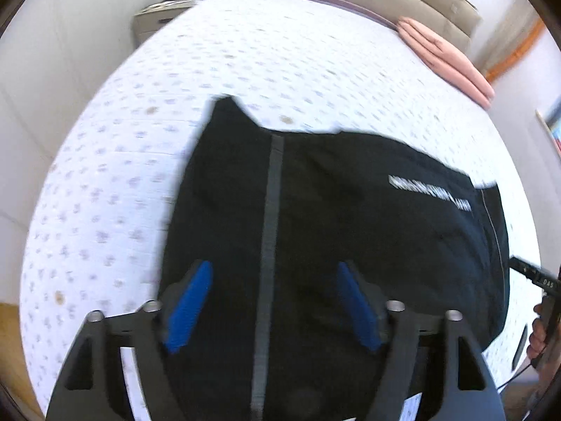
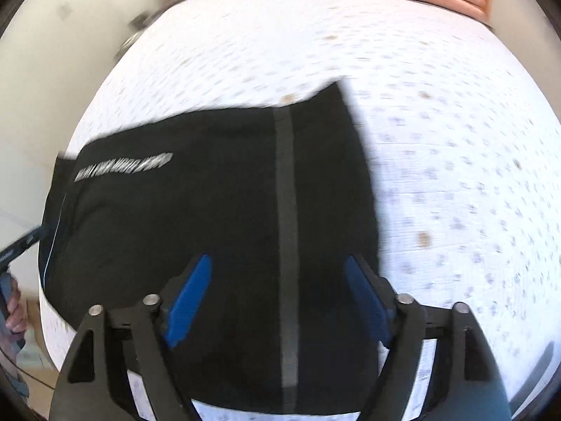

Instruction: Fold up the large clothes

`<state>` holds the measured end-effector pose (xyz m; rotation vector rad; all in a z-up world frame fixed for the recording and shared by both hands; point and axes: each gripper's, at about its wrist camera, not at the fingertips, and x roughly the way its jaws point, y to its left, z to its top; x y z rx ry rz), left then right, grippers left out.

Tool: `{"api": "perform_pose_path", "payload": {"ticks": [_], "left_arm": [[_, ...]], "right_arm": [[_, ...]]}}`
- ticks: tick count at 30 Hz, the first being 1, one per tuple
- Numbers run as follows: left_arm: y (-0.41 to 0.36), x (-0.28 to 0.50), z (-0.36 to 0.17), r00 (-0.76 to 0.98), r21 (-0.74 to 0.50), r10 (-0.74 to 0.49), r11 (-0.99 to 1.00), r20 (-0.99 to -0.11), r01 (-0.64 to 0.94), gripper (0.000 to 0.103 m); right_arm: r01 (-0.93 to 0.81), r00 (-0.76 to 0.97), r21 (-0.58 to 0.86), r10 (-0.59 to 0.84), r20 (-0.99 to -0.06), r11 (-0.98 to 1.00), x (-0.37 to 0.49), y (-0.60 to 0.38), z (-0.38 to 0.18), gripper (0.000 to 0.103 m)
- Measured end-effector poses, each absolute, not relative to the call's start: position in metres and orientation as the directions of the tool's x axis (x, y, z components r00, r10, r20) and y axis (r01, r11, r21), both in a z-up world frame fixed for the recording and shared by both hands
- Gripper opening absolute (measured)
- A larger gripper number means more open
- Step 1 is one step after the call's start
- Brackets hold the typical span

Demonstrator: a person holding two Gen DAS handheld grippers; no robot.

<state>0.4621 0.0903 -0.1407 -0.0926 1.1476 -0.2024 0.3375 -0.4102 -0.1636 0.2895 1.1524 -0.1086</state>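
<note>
A bed with a white, small-patterned cover fills both views. Nearest, the left gripper hangs with jaws apart, nothing between the blue pads; the right gripper likewise. Below them a black garment with grey stripes and white lettering lies folded flat by the bed's near edge. Folded pink bedding rests at the far right corner.

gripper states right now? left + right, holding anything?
Left hand-held gripper: open, nothing between its pads, above the black garment.
Right hand-held gripper: open, holding nothing, also over the garment.
</note>
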Motion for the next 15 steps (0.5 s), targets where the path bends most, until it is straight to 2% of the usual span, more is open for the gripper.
{"api": "perform_pose_path", "payload": {"ticks": [6, 10, 12, 15], "left_arm": [[0.137, 0.486, -0.171, 0.307, -0.268, -0.255, 0.963, -0.917, 0.000, 0.078], [0.153, 0.500, -0.212, 0.204, -0.388, -0.371, 0.920, -0.906, -0.052, 0.078], [0.158, 0.501, -0.227, 0.187, -0.457, -0.439, 0.886, -0.879, -0.072, 0.078], [0.167, 0.503, -0.244, 0.169, -0.551, -0.532, 0.829, -0.830, -0.096, 0.079]], "right_arm": [[0.281, 0.379, 0.278, 0.160, -0.911, 0.919, 0.346, -0.464, -0.194, 0.082], [0.279, 0.343, 0.359, 0.257, -0.904, 0.891, 0.352, -0.480, -0.225, 0.086], [0.277, 0.343, 0.405, 0.304, -0.889, 0.871, 0.349, -0.484, -0.233, 0.090], [0.275, 0.344, 0.502, 0.404, -0.848, 0.820, 0.349, -0.496, -0.247, 0.091]]}}
